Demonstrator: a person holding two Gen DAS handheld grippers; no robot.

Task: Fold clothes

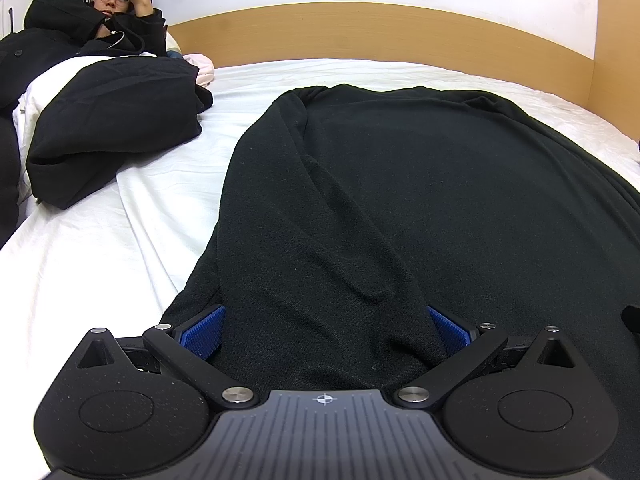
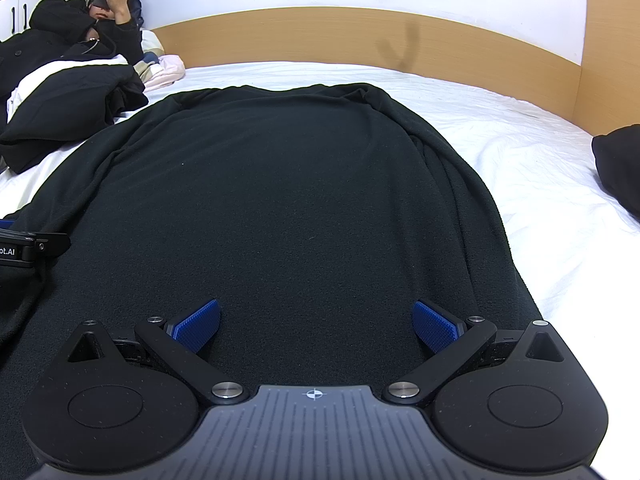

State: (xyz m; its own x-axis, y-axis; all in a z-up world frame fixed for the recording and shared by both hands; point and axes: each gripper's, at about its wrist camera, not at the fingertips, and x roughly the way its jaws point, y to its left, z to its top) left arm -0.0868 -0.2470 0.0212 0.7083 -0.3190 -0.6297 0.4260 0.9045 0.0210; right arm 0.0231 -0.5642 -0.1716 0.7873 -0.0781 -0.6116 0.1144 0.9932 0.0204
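Note:
A black sweater point(image 1: 400, 200) lies flat on the white bed sheet point(image 1: 100, 272), its neck end toward the headboard. One sleeve point(image 1: 320, 216) is folded in over the body along the left side. My left gripper point(image 1: 324, 330) is open at the near left hem, and a bulge of sweater cloth sits between its blue pads point(image 1: 204, 332). In the right wrist view the sweater point(image 2: 280, 200) fills the middle. My right gripper point(image 2: 316, 326) is open just above the near hem, nothing pinched. The left gripper point(image 2: 32, 246) shows at the left edge.
A person point(image 1: 80, 28) in black lies at the far left holding a phone, next to a bulky black coat point(image 1: 112, 128). A wooden headboard point(image 1: 380, 36) runs along the back. Another black garment point(image 2: 618, 168) lies at the right edge. White sheet point(image 2: 540, 160) shows right of the sweater.

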